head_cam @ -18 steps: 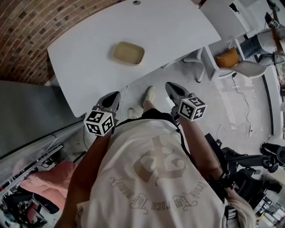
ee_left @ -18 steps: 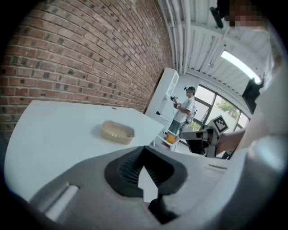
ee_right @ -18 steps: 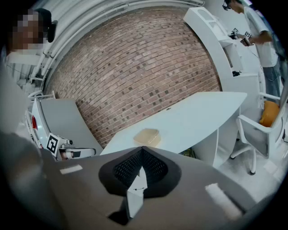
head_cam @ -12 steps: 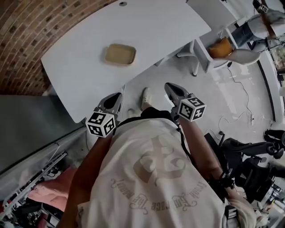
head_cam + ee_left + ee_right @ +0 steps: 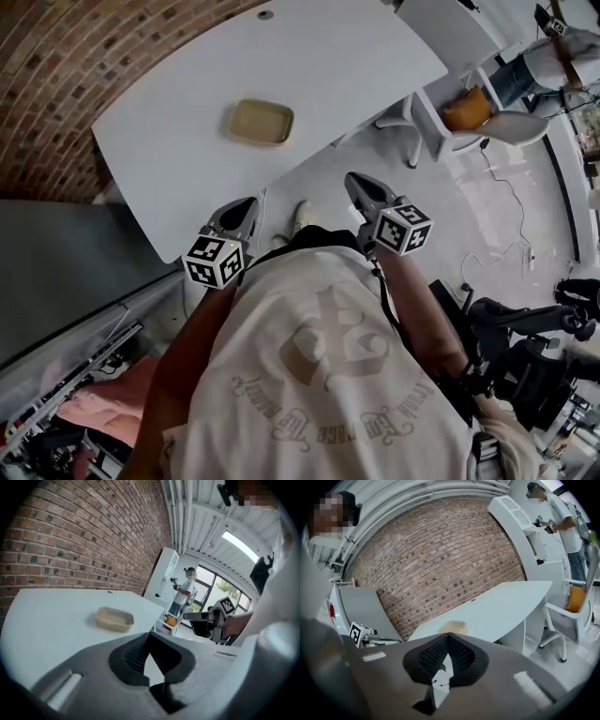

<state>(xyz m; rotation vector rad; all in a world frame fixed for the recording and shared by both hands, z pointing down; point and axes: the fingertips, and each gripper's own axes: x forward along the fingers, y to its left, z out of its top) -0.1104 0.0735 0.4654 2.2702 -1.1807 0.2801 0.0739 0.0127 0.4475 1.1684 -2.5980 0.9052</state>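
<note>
Turned a little since a moment ago, with the tan dish (image 5: 114,619) now sitting further left in the left gripper view and lower, half behind the jaw tops, in the right gripper view. Hardly shifted at all in the head view.

Left hand-held gripper (image 5: 246,202): held low in front of the person's tummy, close by the near edge of the white worktop (image 5: 347,56), well apart from the dish. Shut, going by the left gripper view, jaws tip to tip and nothing gripped.

Right hand-held gripper (image 5: 354,178): about level with the other one, out over the pale floor (image 5: 450,216) beside the worktop. Closed too, tips together, holding nothing.

Black-and-white marker cube (image 5: 215,260) at the back of the left one, and a second cube just like it on the right one.

Dish: all alone on the worktop, lying flat, with rounded corners, out ahead of both hand-held grippers and nearer to the left one.

Behind the worktop: red brick wall (image 5: 56,66). Off to the right: white chair (image 5: 525,142) with an orange cushion (image 5: 467,110) on it. Down between the two hand-held grippers: pale shoe (image 5: 302,217) on the floor. Far back in both gripper views: another person (image 5: 184,595), standing near a tall white shelf (image 5: 164,573).
</note>
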